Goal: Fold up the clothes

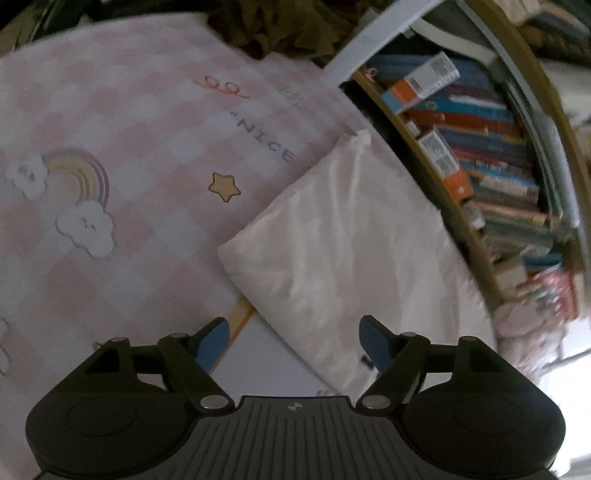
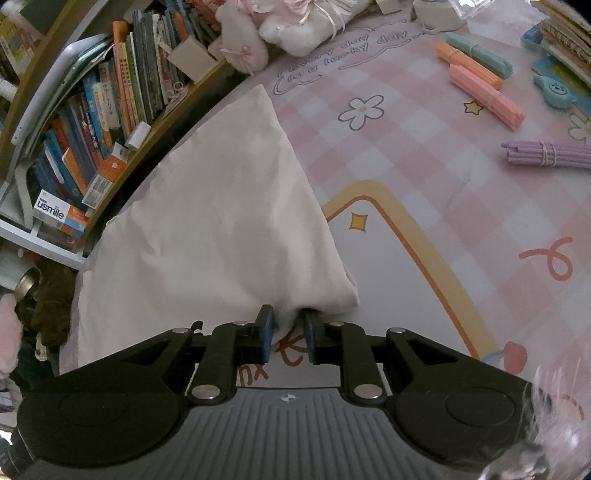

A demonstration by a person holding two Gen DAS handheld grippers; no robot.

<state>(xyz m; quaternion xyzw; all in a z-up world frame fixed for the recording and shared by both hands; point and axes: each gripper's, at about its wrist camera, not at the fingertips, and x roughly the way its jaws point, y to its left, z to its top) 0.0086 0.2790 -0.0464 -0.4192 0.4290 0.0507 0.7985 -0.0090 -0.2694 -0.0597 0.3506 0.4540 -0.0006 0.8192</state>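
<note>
A white folded garment [image 1: 332, 240] lies on the pink checked table mat [image 1: 110, 110], along the edge nearest the bookshelf. My left gripper [image 1: 293, 325] hovers open over the garment's near end, its blue pads spread wide with nothing between them. In the right wrist view the same garment [image 2: 221, 206] tapers to a point far away. My right gripper [image 2: 288, 317] is closed to a narrow gap on the garment's near corner, with a fold of white fabric between the blue pads [image 2: 266, 332].
A bookshelf [image 2: 103, 122] packed with books runs along the mat's edge. Bundles of coloured sticks [image 2: 484, 96] and a purple bundle [image 2: 546, 153] lie at the right. Plush toys [image 2: 295, 26] sit at the far end. A dark olive cloth [image 1: 280, 29] is heaped beyond the mat.
</note>
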